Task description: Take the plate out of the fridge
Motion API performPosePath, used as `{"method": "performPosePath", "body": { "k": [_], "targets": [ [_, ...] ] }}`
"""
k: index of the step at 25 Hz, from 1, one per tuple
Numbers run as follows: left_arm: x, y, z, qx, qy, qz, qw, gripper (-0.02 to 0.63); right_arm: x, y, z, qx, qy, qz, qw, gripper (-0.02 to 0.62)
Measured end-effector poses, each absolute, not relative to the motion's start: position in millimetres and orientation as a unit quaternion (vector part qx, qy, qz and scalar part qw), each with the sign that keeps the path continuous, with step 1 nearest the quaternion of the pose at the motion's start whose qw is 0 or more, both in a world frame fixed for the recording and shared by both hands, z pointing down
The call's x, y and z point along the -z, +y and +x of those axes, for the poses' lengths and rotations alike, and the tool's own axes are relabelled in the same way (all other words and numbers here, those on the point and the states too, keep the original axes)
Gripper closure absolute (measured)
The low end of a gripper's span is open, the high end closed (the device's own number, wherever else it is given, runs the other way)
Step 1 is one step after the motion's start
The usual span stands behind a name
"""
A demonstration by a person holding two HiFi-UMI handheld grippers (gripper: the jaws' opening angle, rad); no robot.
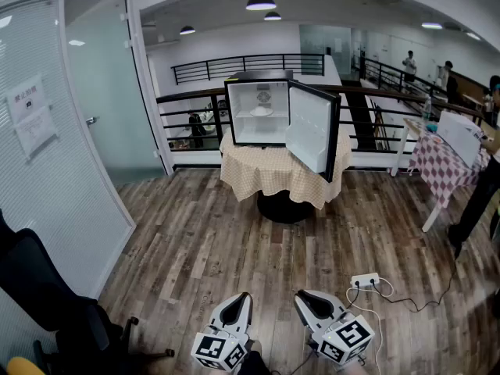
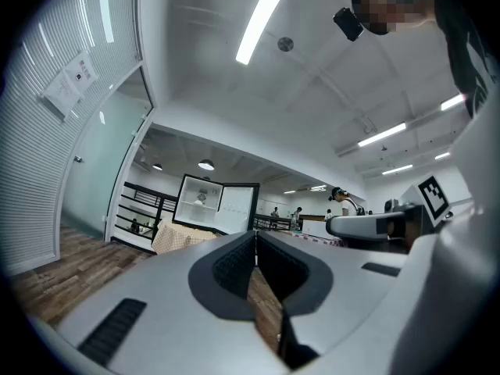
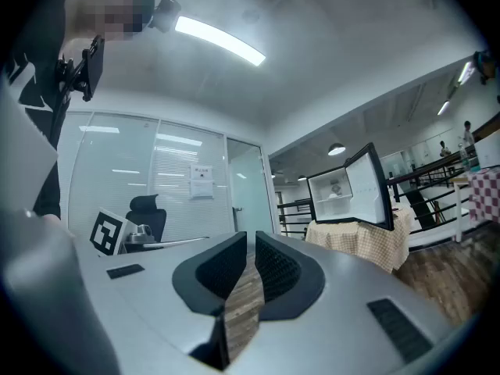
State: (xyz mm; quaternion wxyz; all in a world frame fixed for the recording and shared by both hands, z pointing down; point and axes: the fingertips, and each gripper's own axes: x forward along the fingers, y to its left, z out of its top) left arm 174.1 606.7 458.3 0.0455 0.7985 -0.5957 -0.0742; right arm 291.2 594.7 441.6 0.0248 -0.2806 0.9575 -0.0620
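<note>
A small black fridge (image 1: 258, 108) stands far ahead on a round table with a checked cloth (image 1: 269, 172), its door (image 1: 312, 129) swung open to the right. On its upper shelf rests a white plate (image 1: 261, 111). The fridge (image 2: 205, 201) and the plate (image 2: 202, 198) show small in the left gripper view, and the fridge (image 3: 336, 195) with its plate (image 3: 336, 191) also in the right gripper view. My left gripper (image 1: 245, 296) and right gripper (image 1: 300, 294) are held low and close to me, side by side, several steps from the table. Both are shut on nothing; the left gripper (image 2: 255, 236) and right gripper (image 3: 251, 238) point towards the fridge.
A glass partition and door (image 1: 101, 92) run along the left. A black office chair (image 1: 47, 303) stands at the lower left. A power strip with cables (image 1: 365, 280) lies on the wood floor (image 1: 203, 241) to the right. A second checked table (image 1: 441, 162) and a person (image 1: 478, 198) are at the right edge.
</note>
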Motion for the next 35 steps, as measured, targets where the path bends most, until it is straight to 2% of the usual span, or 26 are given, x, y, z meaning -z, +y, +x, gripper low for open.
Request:
{"method": "performPosePath", "body": {
  "k": [21, 35],
  "targets": [
    [-462, 381, 33, 0.061, -0.547, 0.834, 0.039, 0.592, -453, 367, 136, 0.096, 0.943, -0.315, 0.044, 0.54],
    [-473, 323, -17, 0.076, -0.566, 0.818, 0.063, 0.592, -470, 304, 95, 0.129, 0.943, -0.306, 0.026, 0.54]
  ]
}}
